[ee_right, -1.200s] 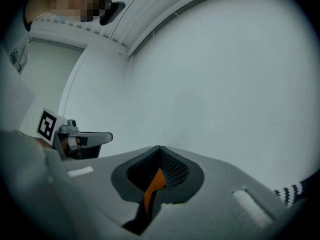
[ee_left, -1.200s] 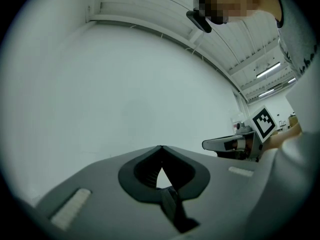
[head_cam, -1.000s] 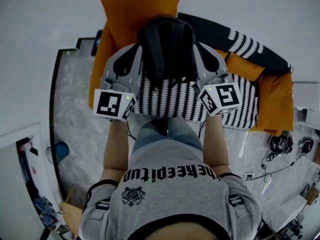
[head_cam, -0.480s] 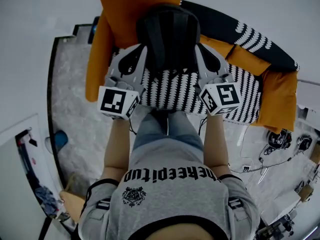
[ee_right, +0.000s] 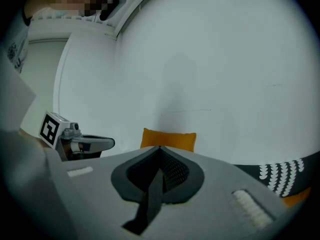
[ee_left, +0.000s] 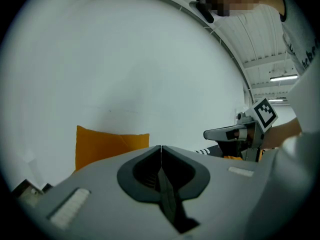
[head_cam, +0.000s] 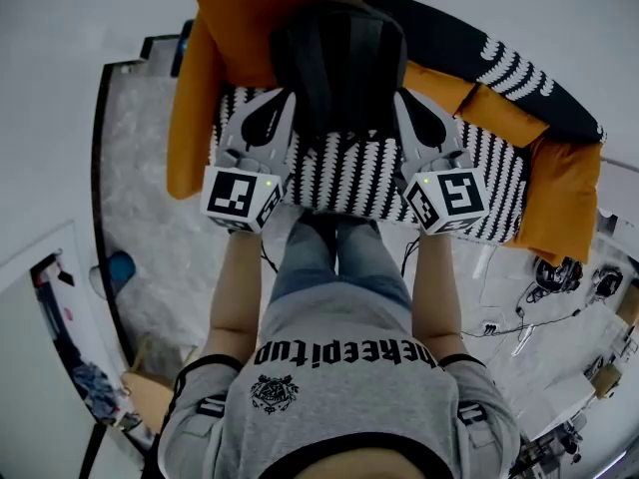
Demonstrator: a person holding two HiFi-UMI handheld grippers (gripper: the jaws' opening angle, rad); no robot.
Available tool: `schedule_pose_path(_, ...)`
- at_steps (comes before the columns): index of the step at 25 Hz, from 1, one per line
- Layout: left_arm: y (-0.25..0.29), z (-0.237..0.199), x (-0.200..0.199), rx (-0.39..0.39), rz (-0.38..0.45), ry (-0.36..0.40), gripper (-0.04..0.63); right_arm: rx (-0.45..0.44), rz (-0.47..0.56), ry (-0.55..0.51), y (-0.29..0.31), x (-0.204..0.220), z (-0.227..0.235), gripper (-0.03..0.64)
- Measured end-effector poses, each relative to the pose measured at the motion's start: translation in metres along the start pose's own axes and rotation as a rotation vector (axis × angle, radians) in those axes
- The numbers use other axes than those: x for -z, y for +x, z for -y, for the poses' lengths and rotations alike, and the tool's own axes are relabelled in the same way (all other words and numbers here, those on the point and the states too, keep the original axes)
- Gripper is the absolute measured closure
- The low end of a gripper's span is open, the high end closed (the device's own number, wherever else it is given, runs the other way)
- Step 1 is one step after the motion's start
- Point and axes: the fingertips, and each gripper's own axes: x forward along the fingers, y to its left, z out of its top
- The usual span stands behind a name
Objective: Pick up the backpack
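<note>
Striped sofa (head_cam: 349, 183) behind; left claw (ee_left: 161, 149), right claw (ee_right: 160, 149) pinch backpack (head_cam: 339, 68) straps (ee_left: 168, 201).

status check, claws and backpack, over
Left claw and right claw both shut on dark straps. Black fabric backpack between them, over striped black-and-white sofa. Nothing blocking seen.

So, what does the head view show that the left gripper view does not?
Only the head view: the backpack as a whole, the person's legs and the rug. Only the left gripper view: a dark strap pinched in its shut jaws, and ceiling lights. Both: the orange cushion, the left tool and the right tool.
</note>
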Motion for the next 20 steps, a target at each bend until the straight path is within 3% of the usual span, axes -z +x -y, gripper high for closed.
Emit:
schedule_pose_path(8, 0.022, -0.021, 0.041, 0.017, -0.080, -0.057, 0.514, 0.004, -0.027, -0.003, 0.004, 0.009, 0.005, 0.614)
schedule_pose_path(20, 0.065, -0.045, 0.107, 0.086, -0.231, -0.068, 0.404, -0.004, -0.072, -0.006, 0.013, 0.023, 0.003, 0.614)
